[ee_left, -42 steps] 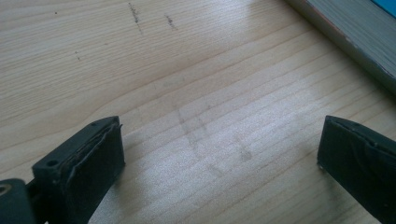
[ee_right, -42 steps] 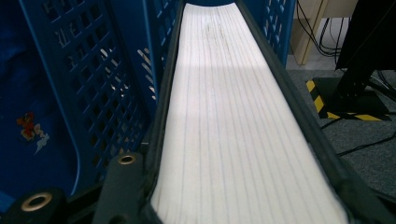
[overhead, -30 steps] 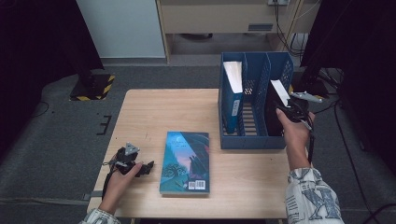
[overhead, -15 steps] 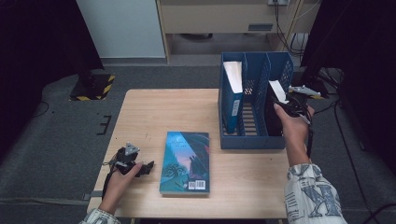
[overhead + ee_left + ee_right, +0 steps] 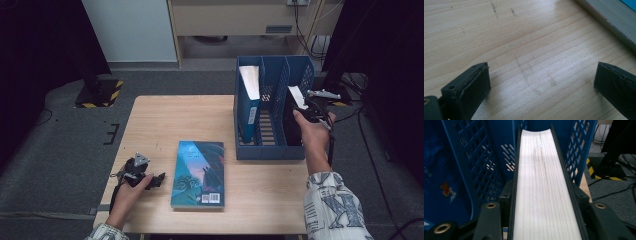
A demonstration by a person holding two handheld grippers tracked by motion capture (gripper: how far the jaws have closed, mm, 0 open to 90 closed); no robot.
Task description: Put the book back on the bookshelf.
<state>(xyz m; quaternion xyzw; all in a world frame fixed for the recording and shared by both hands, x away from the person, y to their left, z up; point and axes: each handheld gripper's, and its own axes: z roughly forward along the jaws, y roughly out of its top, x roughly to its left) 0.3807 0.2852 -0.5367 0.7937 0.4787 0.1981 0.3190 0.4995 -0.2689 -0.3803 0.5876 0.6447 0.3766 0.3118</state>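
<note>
A black-covered book (image 5: 296,100) stands on edge in the right compartment of the blue file holder (image 5: 270,150), its white page edge (image 5: 544,175) facing up. My right gripper (image 5: 310,107) is shut on this book; its jaws have just been closing, with the covers pressed between the pads (image 5: 543,192). A teal book (image 5: 198,172) lies flat on the wooden table (image 5: 165,120). My left gripper (image 5: 159,179) rests open on the table just left of it, with only bare wood between its fingers (image 5: 541,82). The teal book's edge (image 5: 614,20) lies ahead at the right.
A blue book (image 5: 248,100) stands in the holder's left compartment; the middle one looks vacant. The holder's perforated walls (image 5: 469,165) rise close on both sides of the held book. Grey carpet and cables (image 5: 350,95) surround the table.
The right hand and the black book have barely shifted in the holder's right compartment. The left gripper and teal book have not moved.
</note>
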